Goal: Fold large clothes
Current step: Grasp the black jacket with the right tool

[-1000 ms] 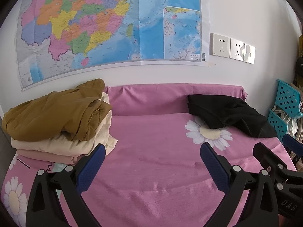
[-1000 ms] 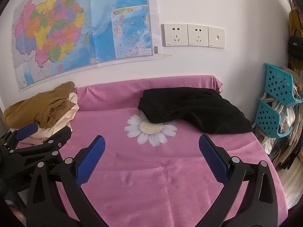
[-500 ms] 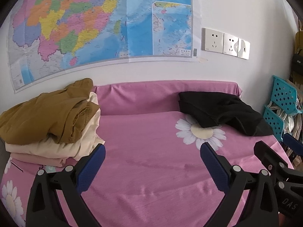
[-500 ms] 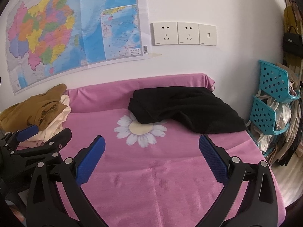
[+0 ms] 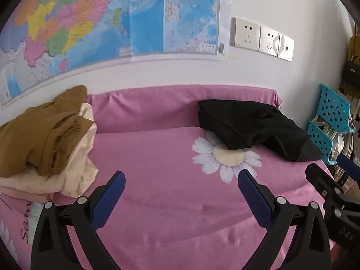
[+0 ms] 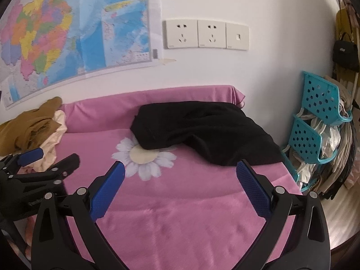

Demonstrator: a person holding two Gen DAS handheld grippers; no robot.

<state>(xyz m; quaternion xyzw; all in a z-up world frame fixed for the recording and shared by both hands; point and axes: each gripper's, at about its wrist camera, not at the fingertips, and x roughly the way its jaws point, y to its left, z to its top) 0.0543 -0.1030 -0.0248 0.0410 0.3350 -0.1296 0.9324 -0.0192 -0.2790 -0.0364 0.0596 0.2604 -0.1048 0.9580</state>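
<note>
A crumpled black garment (image 5: 254, 128) lies at the back right of the pink-covered table (image 5: 162, 157), partly over a printed daisy; it also shows in the right wrist view (image 6: 202, 130). A stack of folded clothes, brown (image 5: 38, 137) on top of cream (image 5: 74, 171), sits at the left; it also shows in the right wrist view (image 6: 27, 128). My left gripper (image 5: 181, 184) is open and empty above the middle of the table. My right gripper (image 6: 180, 174) is open and empty, a little in front of the black garment.
A map and wall sockets (image 6: 205, 34) hang on the white wall behind. Turquoise perforated baskets (image 6: 319, 117) with bags stand past the table's right edge. The right gripper's body shows at the lower right of the left wrist view (image 5: 333, 193).
Both views have shifted right and closer to the table. The black garment now sits larger and nearer the centre. Both grippers stay open.
</note>
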